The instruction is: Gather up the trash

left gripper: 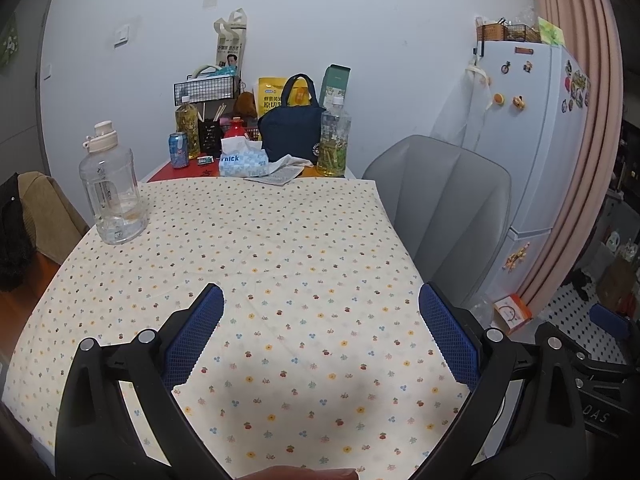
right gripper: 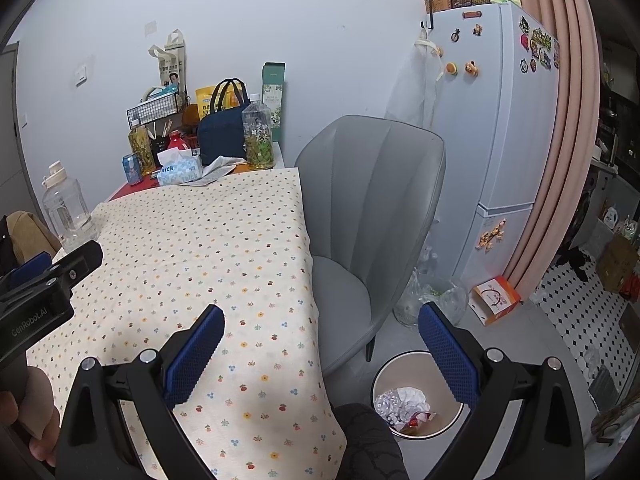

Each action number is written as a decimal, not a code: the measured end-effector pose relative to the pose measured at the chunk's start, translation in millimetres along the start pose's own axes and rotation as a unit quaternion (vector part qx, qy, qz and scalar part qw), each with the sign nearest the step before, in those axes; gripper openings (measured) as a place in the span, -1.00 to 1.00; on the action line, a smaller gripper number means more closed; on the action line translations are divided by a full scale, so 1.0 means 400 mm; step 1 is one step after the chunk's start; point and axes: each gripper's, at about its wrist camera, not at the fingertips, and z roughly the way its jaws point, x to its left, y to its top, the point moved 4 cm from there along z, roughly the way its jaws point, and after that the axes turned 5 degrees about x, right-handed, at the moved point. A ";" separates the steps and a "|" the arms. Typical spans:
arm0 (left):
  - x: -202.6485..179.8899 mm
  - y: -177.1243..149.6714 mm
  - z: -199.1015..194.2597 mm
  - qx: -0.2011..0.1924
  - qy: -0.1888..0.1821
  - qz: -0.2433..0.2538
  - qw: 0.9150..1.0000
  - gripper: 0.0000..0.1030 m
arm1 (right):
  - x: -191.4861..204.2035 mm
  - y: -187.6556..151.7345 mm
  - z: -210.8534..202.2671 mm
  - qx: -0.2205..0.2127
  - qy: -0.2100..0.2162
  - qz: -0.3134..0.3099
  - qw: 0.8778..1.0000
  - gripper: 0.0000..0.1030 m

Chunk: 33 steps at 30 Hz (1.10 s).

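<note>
A round trash bin [right gripper: 384, 372] stands on the floor right of the table, with crumpled paper and wrappers [right gripper: 404, 402] inside. My left gripper [left gripper: 320, 300] is open and empty, held above the flowered tablecloth [left gripper: 256, 248]. My right gripper [right gripper: 320, 320] is open and empty, over the table's right edge, with the bin just below its right finger. The left gripper's body also shows at the left of the right wrist view [right gripper: 44, 284]. No loose trash shows on the cloth.
A large clear water jug [left gripper: 112, 192] stands at the table's left edge. At the back are a blue can [left gripper: 179, 150], tissue pack [left gripper: 242, 160], navy bag [left gripper: 292, 128] and tea bottles [left gripper: 335, 140]. A grey chair [right gripper: 372, 208], fridge [right gripper: 492, 128] and orange box [right gripper: 496, 300] are to the right.
</note>
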 end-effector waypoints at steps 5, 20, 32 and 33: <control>0.001 -0.001 0.000 0.000 0.000 0.001 1.000 0.88 | 0.001 -0.002 0.001 0.000 0.000 0.001 1.000 0.85; -0.001 -0.005 0.006 0.002 -0.001 0.000 1.000 0.88 | 0.000 -0.007 0.009 0.003 -0.001 0.000 1.000 0.85; -0.001 -0.016 0.011 -0.001 0.002 0.002 1.000 0.88 | -0.001 -0.009 0.009 0.003 -0.003 0.001 1.000 0.85; -0.001 -0.018 0.012 0.000 0.002 0.002 1.000 0.88 | 0.000 -0.009 0.009 0.003 -0.003 0.000 1.000 0.85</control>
